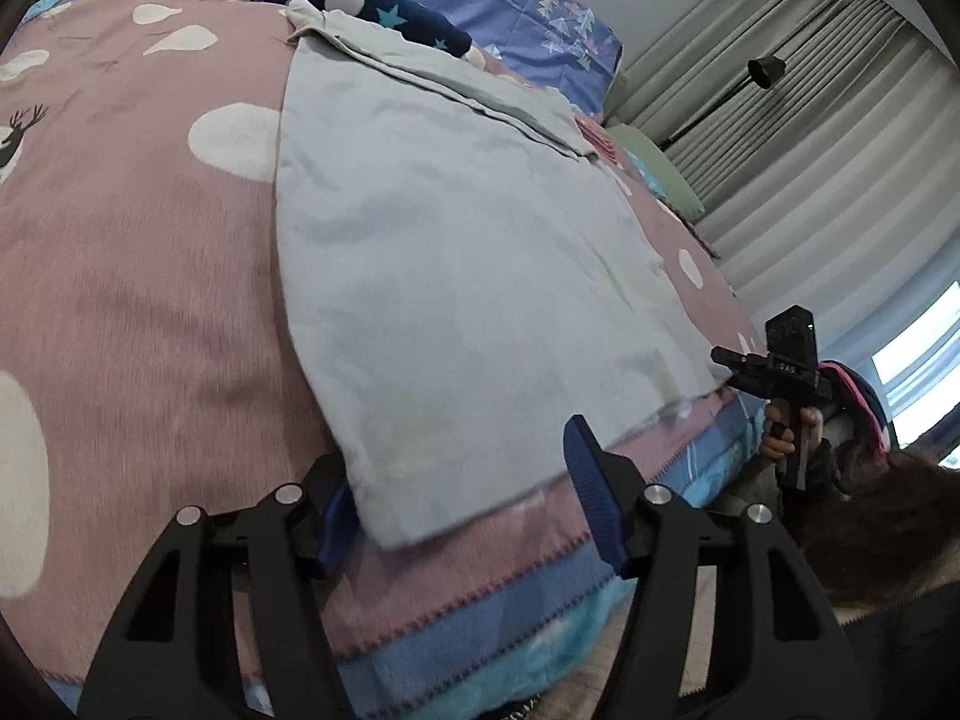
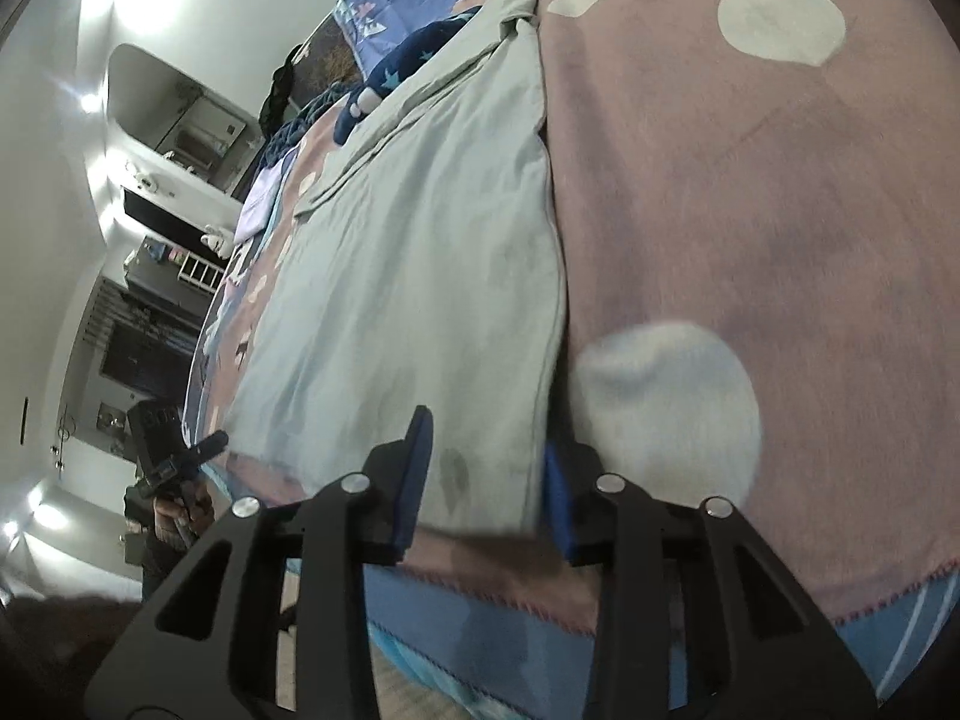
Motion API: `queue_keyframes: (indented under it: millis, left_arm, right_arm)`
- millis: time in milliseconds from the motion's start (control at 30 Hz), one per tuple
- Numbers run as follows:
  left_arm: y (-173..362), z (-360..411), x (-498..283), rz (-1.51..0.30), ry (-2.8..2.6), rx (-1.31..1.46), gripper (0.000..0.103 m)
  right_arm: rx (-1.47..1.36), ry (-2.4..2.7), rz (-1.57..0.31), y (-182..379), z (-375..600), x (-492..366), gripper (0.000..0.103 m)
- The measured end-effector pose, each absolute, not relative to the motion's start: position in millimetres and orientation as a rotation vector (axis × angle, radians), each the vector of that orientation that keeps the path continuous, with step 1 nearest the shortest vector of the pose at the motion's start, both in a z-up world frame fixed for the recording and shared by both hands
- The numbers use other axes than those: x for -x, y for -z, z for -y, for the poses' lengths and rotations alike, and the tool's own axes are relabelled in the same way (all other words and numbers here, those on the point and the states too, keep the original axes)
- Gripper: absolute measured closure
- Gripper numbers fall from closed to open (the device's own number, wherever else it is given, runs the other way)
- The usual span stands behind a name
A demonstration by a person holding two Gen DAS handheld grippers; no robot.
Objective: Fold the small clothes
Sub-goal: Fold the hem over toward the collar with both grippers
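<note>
A pale grey-green garment (image 1: 456,276) lies spread flat on the pink blanket (image 1: 138,300); it also shows in the right wrist view (image 2: 420,276). My left gripper (image 1: 462,510) is open, its blue-padded jaws straddling the garment's near left corner at the bed edge. My right gripper (image 2: 486,480) is open, its jaws on either side of the garment's near right corner. The right gripper also shows in the left wrist view (image 1: 774,372), and the left gripper shows in the right wrist view (image 2: 180,462).
A navy star-patterned garment (image 1: 372,12) lies at the far end of the pale one. A blue patterned pillow (image 1: 504,6) is behind. Curtains (image 1: 810,120) and a lamp (image 1: 765,72) stand to the right. The bed edge (image 1: 480,618) is just below the grippers.
</note>
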State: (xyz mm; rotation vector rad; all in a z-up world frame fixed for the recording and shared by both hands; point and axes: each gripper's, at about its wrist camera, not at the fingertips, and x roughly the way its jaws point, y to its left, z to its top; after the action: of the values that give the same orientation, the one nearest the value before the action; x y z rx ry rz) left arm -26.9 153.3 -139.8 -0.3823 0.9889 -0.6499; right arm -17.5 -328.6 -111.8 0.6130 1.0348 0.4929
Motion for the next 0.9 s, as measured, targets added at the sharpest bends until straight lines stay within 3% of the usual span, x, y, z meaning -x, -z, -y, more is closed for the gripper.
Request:
queue_keyframes:
  millis: [67,100,167,200,367,533,733,900]
  left_arm:
    - [141.0,-151.1,19.9,-0.980,0.653,0.389,0.044]
    - [141.1,-149.5,16.3,-0.978,0.648,0.389,0.053]
    - [143.1,-145.3,5.9,-0.978,0.620,0.385,0.089]
    - [145.0,-144.0,0.9,-0.993,0.581,0.386,0.101]
    - [112.3,-142.5,1.8,-0.879,0.548,0.399,0.101]
    - [45.7,-142.2,2.9,-0.698,0.569,0.365,0.102]
    - [-39.9,-123.3,67.5,-0.474,0.544,0.189,0.102]
    - [-63.6,-125.5,132.9,-0.392,0.528,0.107,0.101]
  right_arm:
    - [-0.646,-0.500,-1.028,114.6,327.0,11.9,0.068]
    - [-0.674,-0.504,-1.026,116.4,324.6,5.7,0.070]
    - [-0.660,-0.511,-1.030,115.7,314.8,-5.3,0.082]
    - [-0.638,-0.506,-1.037,114.7,310.0,-8.1,0.097]
    - [-0.692,-0.524,-0.933,92.9,313.7,-9.5,0.099]
    - [-0.736,-0.595,-0.711,29.0,332.7,-5.2,0.099]
    - [-0.604,-0.601,-0.542,-44.4,341.6,38.5,0.099]
    - [-0.514,-0.562,-0.508,-60.5,350.2,102.3,0.099]
